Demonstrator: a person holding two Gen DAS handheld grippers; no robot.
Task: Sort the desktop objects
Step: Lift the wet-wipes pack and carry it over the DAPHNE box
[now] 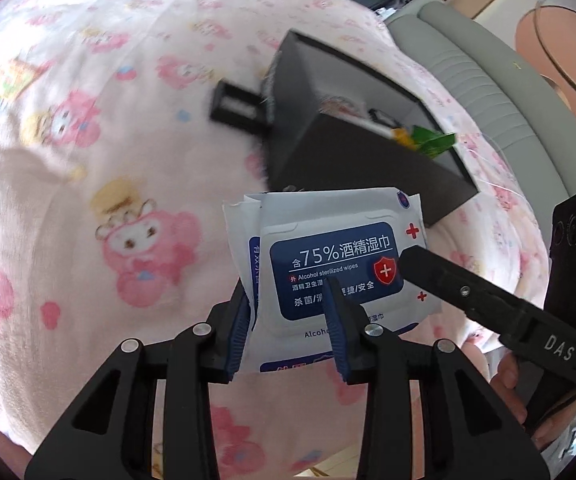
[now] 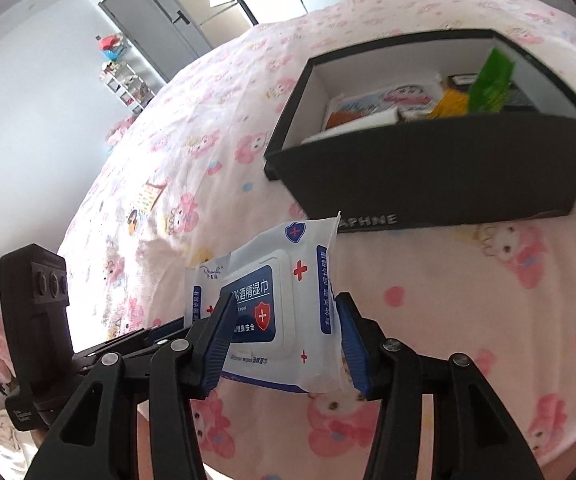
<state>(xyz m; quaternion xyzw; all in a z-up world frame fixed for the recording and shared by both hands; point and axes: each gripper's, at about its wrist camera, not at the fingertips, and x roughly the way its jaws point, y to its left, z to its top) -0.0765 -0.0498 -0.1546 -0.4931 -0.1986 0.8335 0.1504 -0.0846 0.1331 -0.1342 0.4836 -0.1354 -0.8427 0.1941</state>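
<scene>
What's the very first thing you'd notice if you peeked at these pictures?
The white-and-blue pack of alcohol wipes, held up over the pink cartoon bedsheet by both sets of tongs: the left tongs pinch one end, the right tongs grip its sides. Just beyond it sits a black box already holding bits, with a green packet sticking up.

The wipes pack [image 1: 328,264] looks like smooth, shiny plastic wrap. The bed cover [image 1: 108,140] is soft, matt cloth. The black box [image 2: 428,180] seems to be matt cardboard. The gripper fingers [image 2: 352,344] are black plastic with ribbed blue pads.
</scene>
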